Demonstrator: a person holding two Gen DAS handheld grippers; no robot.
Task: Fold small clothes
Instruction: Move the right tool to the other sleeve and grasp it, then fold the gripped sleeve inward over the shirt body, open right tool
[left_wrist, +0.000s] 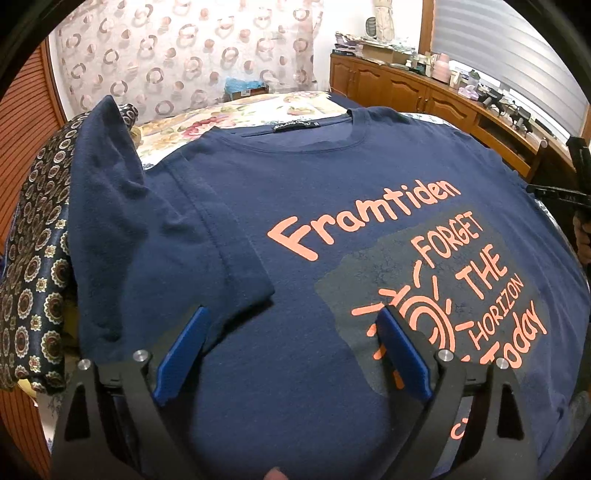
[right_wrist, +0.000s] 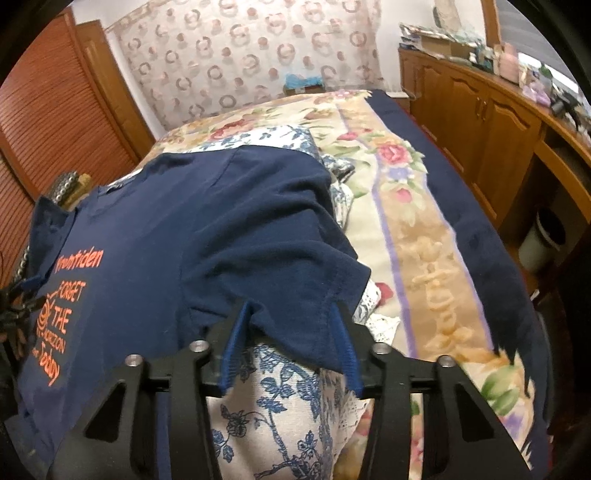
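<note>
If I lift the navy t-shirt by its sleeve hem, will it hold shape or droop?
Probably droop: the navy t-shirt already creases softly at its sleeve, so it looks limp. Likely light, thin knit. The right claw straddles the hem; its ribbed pads should hold it.

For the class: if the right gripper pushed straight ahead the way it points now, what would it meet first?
Probably the navy T-shirt's sleeve: its hem already lies between the right gripper fingers. Depth is unclear, so whether they touch it is uncertain.

The T-shirt (left_wrist: 295, 221) runs off the left wrist view's lower edge, its orange print cut short. The collar label (left_wrist: 295, 126) is too small to read. Clutter on the sideboard (left_wrist: 424, 85) blurs together.
</note>
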